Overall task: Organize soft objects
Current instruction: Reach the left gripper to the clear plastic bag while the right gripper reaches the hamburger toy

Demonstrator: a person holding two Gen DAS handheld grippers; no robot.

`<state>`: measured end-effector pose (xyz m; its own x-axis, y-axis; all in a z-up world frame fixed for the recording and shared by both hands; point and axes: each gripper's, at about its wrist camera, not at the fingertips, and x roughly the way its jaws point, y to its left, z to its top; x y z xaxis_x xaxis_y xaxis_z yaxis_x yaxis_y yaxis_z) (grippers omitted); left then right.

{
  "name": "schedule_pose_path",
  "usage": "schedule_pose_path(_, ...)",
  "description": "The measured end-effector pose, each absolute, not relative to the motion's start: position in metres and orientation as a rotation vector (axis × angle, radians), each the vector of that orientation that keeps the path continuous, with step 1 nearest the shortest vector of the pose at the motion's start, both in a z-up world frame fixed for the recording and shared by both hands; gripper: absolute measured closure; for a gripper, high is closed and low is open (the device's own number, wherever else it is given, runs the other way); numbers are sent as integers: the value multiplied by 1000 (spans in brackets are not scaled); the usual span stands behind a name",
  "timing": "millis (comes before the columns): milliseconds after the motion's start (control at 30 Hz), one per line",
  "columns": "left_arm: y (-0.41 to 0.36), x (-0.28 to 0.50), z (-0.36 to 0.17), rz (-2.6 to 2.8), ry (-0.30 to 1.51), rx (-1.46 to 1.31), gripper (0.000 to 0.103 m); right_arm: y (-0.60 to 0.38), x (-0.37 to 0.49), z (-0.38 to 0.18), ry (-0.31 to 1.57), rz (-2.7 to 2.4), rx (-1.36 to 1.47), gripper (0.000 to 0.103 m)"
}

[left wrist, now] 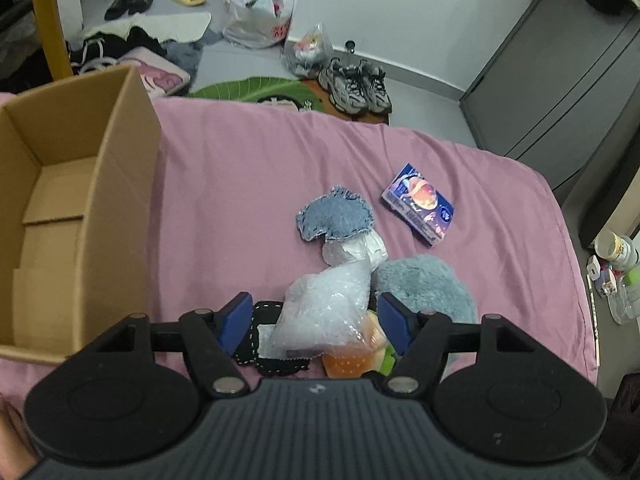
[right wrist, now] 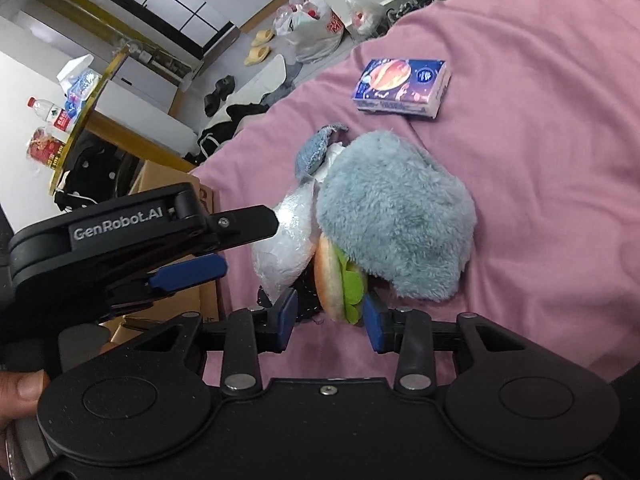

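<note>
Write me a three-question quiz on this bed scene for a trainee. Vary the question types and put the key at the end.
1. True or false: the tissue pack lies inside the box.
2. Which thing is tucked against the lower edge of the plush? A) burger B) pillow C) ball
3. Fill in: the sheet under the pile is ____ in colour.

Key: 1 false, it lies on the sheet, apart from the box. 2 A. 3 pink.
</note>
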<state>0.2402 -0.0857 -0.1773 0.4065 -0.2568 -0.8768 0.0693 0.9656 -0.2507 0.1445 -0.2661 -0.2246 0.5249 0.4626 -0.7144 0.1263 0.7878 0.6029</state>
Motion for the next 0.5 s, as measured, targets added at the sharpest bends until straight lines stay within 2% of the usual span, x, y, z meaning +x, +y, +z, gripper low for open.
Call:
schedule_pose_path(300, -80, 254, -197, -222, 1199, -273, 49, -264, 152, -234, 1038, 236, 660, 65)
schedule_pose_path(400, -81, 255, -201, -221, 1224, -286, 54, -263, 150, -232, 1030, 257, 653, 87)
schedule_pose_path(467, -80, 254, -200, -220, 1224, -288, 60, -261, 148, -229, 1013, 250, 634, 90)
schedule_pose_path(500, -78, 253, -200, -220, 1221, -295, 69, -261, 146, -226, 999, 253, 630, 90)
